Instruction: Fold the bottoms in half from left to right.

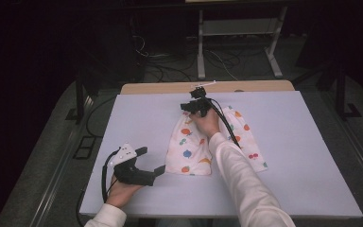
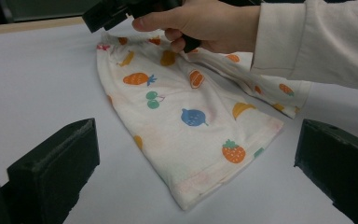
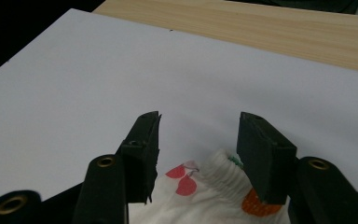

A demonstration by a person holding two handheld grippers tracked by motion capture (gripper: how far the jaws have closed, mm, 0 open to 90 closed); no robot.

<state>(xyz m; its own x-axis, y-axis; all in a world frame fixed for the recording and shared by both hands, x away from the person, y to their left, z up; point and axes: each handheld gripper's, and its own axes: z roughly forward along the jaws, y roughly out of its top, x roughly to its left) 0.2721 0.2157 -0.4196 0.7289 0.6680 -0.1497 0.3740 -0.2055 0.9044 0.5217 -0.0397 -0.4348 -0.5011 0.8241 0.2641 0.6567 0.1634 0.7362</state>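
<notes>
While flat, one garment (image 1: 198,142), two hand-held grippers.

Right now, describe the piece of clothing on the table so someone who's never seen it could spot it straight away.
Start at the white table and look to its middle, just beyond the person's right hand. There lies a pair of small white shorts with a gathered waistband at the far end. It is the one soft thing there, printed with bright carrots, cherries, strawberries and bananas.
</notes>
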